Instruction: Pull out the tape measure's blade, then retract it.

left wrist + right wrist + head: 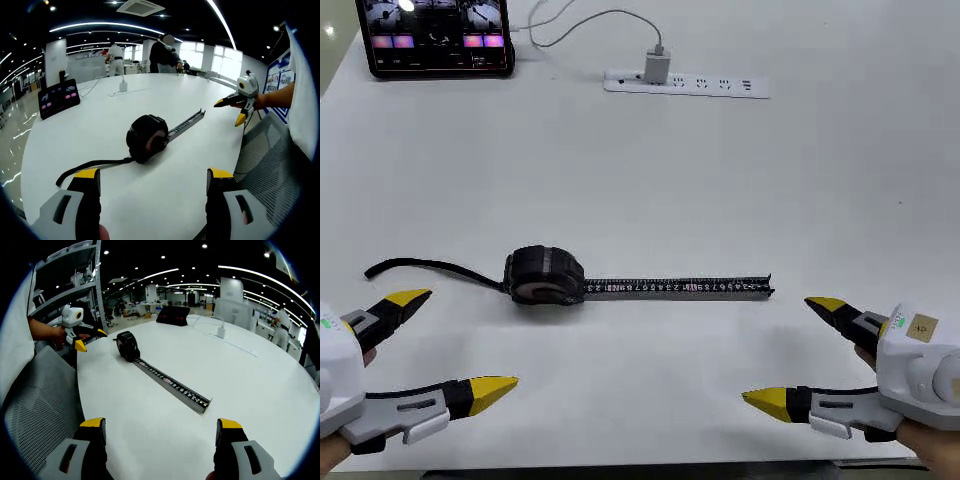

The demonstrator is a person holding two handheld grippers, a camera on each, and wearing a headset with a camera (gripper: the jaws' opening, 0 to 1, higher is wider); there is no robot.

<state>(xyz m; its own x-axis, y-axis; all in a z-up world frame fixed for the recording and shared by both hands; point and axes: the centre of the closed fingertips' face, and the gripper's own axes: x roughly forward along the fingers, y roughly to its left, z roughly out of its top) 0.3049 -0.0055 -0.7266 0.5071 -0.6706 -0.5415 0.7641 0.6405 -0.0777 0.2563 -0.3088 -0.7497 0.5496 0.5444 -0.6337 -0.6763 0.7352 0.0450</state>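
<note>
One tape measure [545, 276], with one blade [680, 288] and one strap [420, 266]. Two grippers: left gripper [460, 340], right gripper [783, 350]. One tablet [435, 35]. One power strip [720, 86]. One charger [657, 68]. One table [650, 180]. Two people in background: person in white [116, 54], person in dark [163, 55].

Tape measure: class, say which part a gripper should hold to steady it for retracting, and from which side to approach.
Probably the black case, taken across its two flat faces. Come in from the strap end with the left gripper, open and nearest; the blade leaves the other end, so it would be left free.
</note>
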